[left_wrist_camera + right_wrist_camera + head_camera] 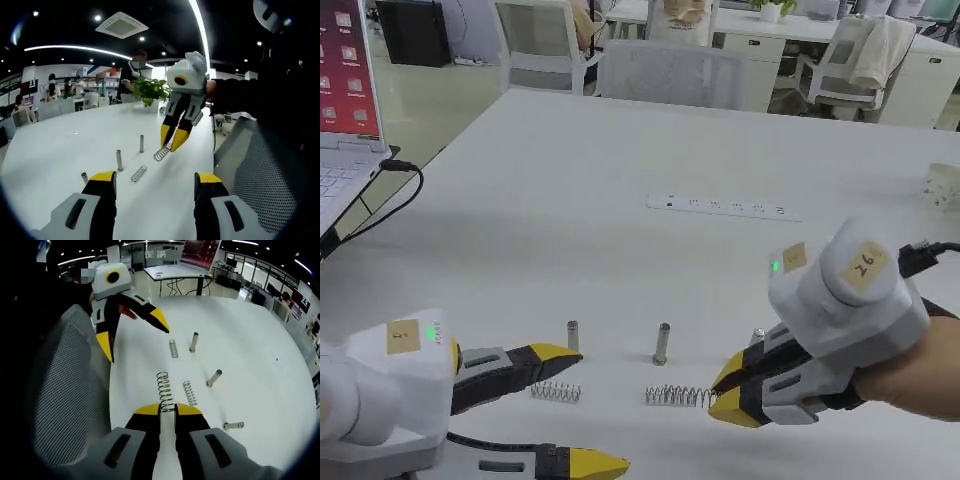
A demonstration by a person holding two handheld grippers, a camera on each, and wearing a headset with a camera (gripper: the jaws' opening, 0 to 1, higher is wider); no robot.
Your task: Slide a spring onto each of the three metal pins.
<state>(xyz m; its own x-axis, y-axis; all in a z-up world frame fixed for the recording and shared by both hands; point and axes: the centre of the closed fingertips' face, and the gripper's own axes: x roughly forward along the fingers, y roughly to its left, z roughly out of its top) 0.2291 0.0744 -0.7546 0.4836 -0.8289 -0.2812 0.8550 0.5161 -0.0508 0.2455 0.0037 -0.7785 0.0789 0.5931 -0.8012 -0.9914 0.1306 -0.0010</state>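
Three short metal pins stand in a row on the white table: the left pin (572, 336), the middle pin (662, 343) and the right pin (757, 335), which is partly hidden behind my right gripper (723, 395). That gripper is shut on one end of a spring (678, 396), which sticks out straight ahead of the jaws (164, 390). A second spring (188, 392) lies just beside it. Another loose spring (556, 391) lies in front of the left pin. My left gripper (600, 410) is open at the near left, its jaws empty and wide apart.
A laptop (340, 130) with a black cable (405, 190) sits at the far left. A white power strip (720, 207) lies across the middle of the table. Mesh chairs (670, 70) stand at the far edge.
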